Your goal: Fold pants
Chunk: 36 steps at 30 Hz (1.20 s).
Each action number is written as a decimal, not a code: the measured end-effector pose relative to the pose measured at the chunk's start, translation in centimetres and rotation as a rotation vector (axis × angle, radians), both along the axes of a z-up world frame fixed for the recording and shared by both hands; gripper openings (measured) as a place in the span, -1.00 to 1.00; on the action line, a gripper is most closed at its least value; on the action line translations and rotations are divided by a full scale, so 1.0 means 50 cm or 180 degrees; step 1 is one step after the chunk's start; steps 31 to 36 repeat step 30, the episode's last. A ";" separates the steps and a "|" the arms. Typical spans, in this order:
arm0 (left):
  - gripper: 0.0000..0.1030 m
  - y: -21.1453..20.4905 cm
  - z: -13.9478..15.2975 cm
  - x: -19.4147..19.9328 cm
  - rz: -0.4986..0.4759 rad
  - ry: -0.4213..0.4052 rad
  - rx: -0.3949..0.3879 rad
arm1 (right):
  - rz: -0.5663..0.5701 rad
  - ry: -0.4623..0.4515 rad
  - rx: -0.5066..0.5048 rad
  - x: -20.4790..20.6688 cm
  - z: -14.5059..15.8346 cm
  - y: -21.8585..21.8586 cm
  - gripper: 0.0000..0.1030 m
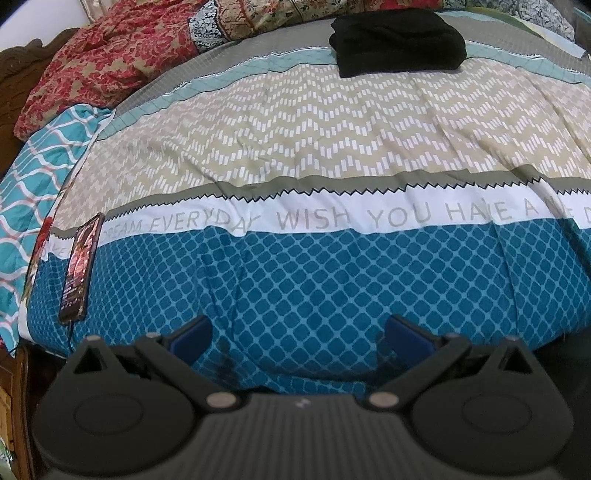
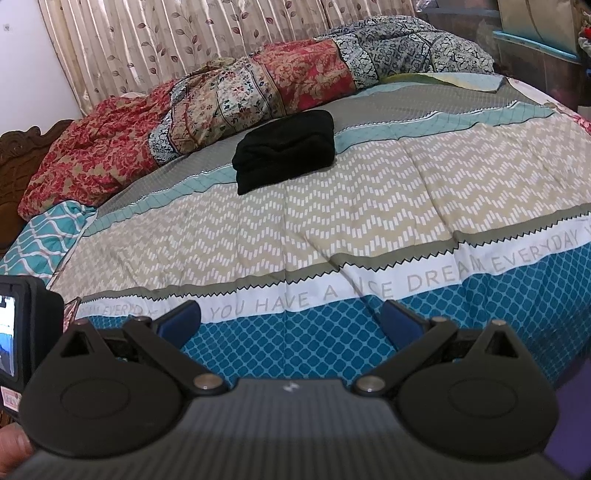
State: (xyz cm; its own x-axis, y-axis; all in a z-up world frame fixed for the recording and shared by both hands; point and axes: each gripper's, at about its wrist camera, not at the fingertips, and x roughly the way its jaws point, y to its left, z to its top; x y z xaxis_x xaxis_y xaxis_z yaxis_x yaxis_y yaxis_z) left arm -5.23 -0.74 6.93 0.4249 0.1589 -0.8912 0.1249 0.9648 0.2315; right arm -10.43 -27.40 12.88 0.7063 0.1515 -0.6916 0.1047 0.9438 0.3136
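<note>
Pants lay folded far up the bed, apparently finished; I held both grippers back, fingers apart, empty.

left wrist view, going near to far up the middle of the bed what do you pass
left gripper with jaws open → blue diamond band → white lettered strip → beige zigzag band → folded black pants → patterned quilt at the far edge

Probably a home bedroom: patterned bedspread, rumpled quilts, carved headboard, leaf-print curtains.
</note>
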 end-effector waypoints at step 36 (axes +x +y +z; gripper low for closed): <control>1.00 -0.023 -0.003 0.015 -0.0175 0.0127 -0.0258 | -0.0042 0.0135 0.0031 0.019 -0.027 -0.010 1.00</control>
